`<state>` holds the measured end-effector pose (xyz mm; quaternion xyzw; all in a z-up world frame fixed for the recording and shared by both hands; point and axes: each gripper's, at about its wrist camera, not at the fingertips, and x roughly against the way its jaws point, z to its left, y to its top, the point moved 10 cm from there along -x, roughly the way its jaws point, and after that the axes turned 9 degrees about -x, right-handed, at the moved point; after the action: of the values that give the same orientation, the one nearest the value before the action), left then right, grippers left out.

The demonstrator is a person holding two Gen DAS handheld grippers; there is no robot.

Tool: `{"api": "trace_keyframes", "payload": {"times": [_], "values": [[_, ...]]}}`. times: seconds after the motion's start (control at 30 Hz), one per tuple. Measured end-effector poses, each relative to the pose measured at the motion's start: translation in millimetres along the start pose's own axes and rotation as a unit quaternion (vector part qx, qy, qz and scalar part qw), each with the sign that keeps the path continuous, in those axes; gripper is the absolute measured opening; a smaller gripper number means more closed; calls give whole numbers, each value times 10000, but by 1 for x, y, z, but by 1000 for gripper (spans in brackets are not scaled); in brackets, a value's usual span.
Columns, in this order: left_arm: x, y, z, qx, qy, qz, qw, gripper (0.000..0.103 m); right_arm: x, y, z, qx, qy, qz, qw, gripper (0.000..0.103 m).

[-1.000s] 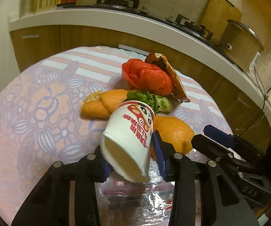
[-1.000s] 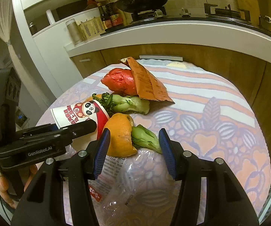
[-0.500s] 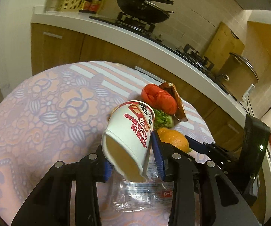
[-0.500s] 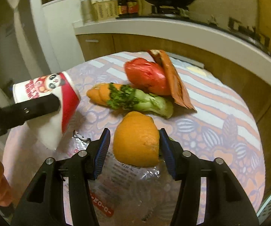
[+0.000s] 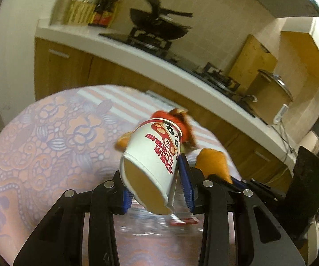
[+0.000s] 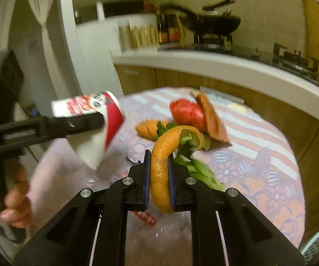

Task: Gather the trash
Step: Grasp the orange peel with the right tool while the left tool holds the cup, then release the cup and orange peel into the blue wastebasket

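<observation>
Kitchen counter and stove are seen behind a round table [image 5: 37, 137] draped in a flowered cloth. From the left wrist view, a panda-printed paper cup [image 5: 152, 166] is pinched on its side by the left gripper [image 5: 157, 186], lifted above the cloth, its open mouth turned toward the camera; a clear wrapper [image 5: 159, 223] is glimpsed below. From the right wrist view, a curled orange peel [image 6: 163, 166] is squeezed between the fingers of the right gripper [image 6: 159, 184], raised off the table. Greens [image 6: 201, 173], a red bag [image 6: 187, 114] and a brown packet [image 6: 211, 119] are left lying on the cloth beyond.
</observation>
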<state>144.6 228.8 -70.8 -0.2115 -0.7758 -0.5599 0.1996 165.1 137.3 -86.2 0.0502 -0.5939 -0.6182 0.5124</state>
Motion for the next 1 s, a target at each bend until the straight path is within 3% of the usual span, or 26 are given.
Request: {"api": "trace_keyframes", "payload": {"times": [0.23,0.47,0.73,1.0], "values": [[8,6,-74,-333,-533,-175,9979,35,78,10,-31,-209,-114,-618,9978,11],[-9,-9,-164,-697,-1134,-38,9911,35,152,-1,-90,-470,-628,-1033,9916,11],[-45,-44,-259,-1066,-1704,317,9791,35,217,-52,-175,-865,-1577,-1065,9779,11],[-96,-112,-345,-1549,-1943,998,9635,35,259,-130,-270,-1814,-2244,-648,9553,11]]}}
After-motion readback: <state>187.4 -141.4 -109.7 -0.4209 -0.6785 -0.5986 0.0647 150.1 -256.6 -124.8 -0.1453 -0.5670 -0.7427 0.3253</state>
